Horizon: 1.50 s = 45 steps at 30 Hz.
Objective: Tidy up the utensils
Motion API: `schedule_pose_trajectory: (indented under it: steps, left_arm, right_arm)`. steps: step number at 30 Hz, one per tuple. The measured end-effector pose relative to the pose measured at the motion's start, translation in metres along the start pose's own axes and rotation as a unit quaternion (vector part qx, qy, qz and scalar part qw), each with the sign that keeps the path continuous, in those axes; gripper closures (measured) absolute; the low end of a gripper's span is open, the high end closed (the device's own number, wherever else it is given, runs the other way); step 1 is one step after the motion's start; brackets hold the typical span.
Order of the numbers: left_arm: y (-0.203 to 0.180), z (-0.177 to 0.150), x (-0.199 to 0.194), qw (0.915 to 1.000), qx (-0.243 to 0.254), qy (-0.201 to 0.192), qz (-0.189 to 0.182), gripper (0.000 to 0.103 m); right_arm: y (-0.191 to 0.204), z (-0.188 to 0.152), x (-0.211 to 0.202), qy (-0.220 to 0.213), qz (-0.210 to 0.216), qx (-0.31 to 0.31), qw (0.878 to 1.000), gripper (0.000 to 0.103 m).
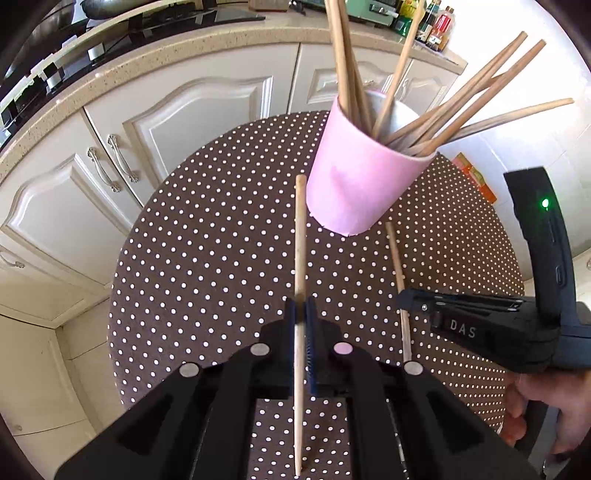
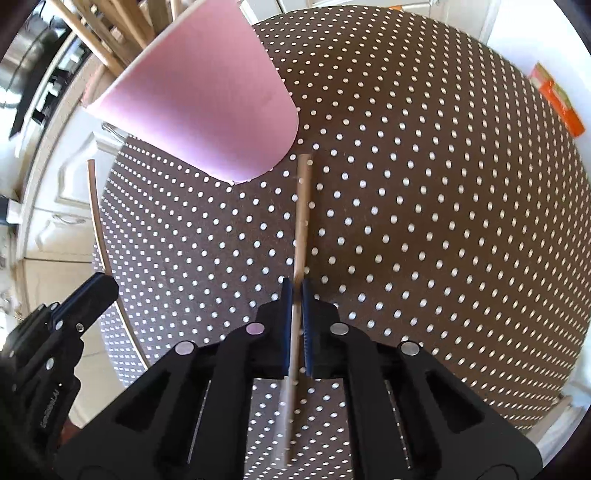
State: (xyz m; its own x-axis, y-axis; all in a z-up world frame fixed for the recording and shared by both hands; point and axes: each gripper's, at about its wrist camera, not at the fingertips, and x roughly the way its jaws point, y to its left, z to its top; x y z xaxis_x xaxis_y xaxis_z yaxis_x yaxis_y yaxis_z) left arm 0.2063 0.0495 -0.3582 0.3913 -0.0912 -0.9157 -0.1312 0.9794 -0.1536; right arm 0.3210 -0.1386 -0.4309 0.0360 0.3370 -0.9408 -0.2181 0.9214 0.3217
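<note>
A pink cup (image 1: 354,177) stands on the round dotted table (image 1: 221,258) with several wooden chopsticks (image 1: 461,107) fanning out of it. My left gripper (image 1: 302,314) is shut on a pale chopstick (image 1: 300,236), held above the cloth with its far end near the cup's base. In the right wrist view my right gripper (image 2: 296,291) is shut on another chopstick (image 2: 302,214) that runs low along the cloth toward the cup (image 2: 207,103). The left wrist view shows that gripper (image 1: 406,301) and its chopstick (image 1: 397,258) at the right. The left gripper (image 2: 99,291) shows at the lower left of the right wrist view.
Cream kitchen cabinets (image 1: 166,122) and a speckled countertop (image 1: 147,66) curve behind the table. An orange packet (image 1: 476,177) lies at the table's far right edge. Bottles (image 1: 436,26) stand on the counter. A hand (image 1: 532,413) holds the right gripper's grip.
</note>
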Motion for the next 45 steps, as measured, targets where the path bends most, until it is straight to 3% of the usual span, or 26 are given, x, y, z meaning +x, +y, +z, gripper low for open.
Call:
schedule_pose_trajectory:
  steps: [3,6,11,20,27,33,39,45]
  left_arm:
    - [-0.012,-0.003,-0.014,0.9999,0.003,-0.012,-0.005,0.097]
    - [-0.028,-0.003,-0.003,0.9995,0.008,-0.027,-0.014,0.097]
    - [-0.043,0.002,-0.026,0.9963,0.024,-0.074,-0.038,0.097]
    - [-0.074,0.02,-0.073,0.9835,0.058,-0.154,-0.074,0.097]
    - [-0.09,0.037,-0.096,0.9761,0.062,-0.189,-0.087,0.097]
    - [-0.083,0.049,-0.09,0.9776,0.048,-0.184,-0.09,0.098]
    - [-0.074,0.051,-0.074,0.984,0.035,-0.161,-0.067,0.098]
    - [-0.062,0.056,-0.055,0.9897,0.01,-0.137,-0.042,0.098]
  right_arm:
    - [-0.006,-0.008,-0.016,-0.016,0.022,0.005,1.0,0.098]
    - [-0.011,-0.018,-0.037,-0.04,0.042,0.007,0.998,0.098]
    - [-0.016,-0.031,-0.08,-0.092,0.064,0.0,0.994,0.098]
    - [-0.015,-0.054,-0.163,-0.204,0.085,-0.024,0.975,0.099]
    - [-0.012,-0.049,-0.208,-0.256,0.091,-0.052,0.961,0.103]
    - [-0.01,-0.042,-0.202,-0.247,0.082,-0.047,0.964,0.102]
    - [-0.054,-0.04,-0.153,-0.183,0.072,0.072,0.978,0.102]
    - [-0.1,-0.028,-0.11,-0.128,0.083,0.187,0.97,0.101]
